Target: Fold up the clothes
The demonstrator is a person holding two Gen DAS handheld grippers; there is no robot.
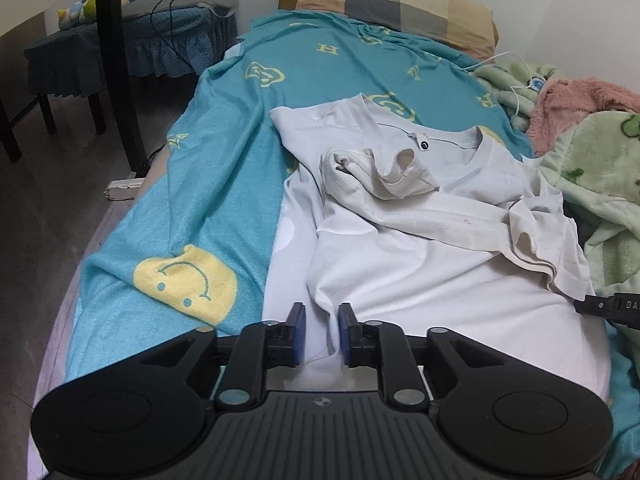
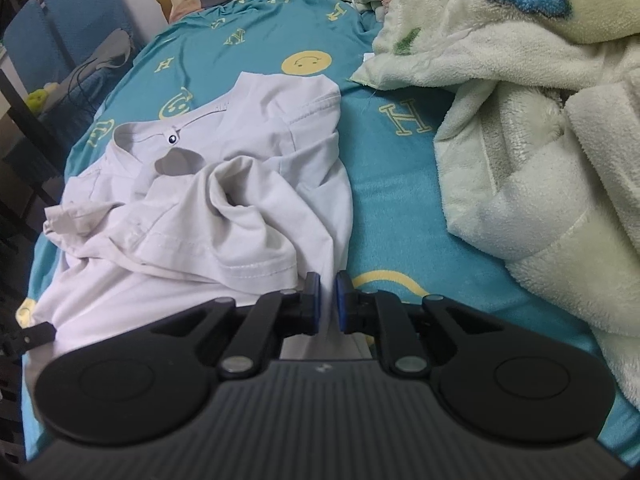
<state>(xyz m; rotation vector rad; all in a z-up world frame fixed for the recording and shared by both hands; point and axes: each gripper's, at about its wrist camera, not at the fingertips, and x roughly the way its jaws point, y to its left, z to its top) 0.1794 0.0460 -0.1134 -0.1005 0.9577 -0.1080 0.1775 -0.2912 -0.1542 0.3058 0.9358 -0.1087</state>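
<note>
Lying across a bed under a teal sheet [image 1: 224, 128] printed with yellow smiley faces and letters, a white T-shirt [image 1: 432, 280] sits crumpled, its collar toward the far end and both sleeves bunched over the chest.

At far left in the left wrist view stands a chair [image 1: 120, 52] with a blue ruffled cover, a dark cord draped over it, and a white power strip [image 1: 124, 189] lies on the floor beside the bed. Further right, the left tongs [image 1: 322, 320] sit at the near hem of the shirt. A raised fold of white cloth runs between their blue pads [image 1: 298, 330], with a narrow gap on either side; whether the pads actually pinch it cannot be told. At the head of the bed rests a checked pillow [image 1: 392, 0]. On the right edge are heaped a pale green fleece blanket [image 1: 600, 184] and a pink one [image 1: 576, 100], with a white cable trailing over them.

In the right wrist view, the right tongs [image 2: 328, 300] stand at the shirt's right near edge, jaws nearly together and clamped on a thin ridge of the white fabric. Just right of them is bare teal sheet, then the green fleece blanket piled high.
</note>
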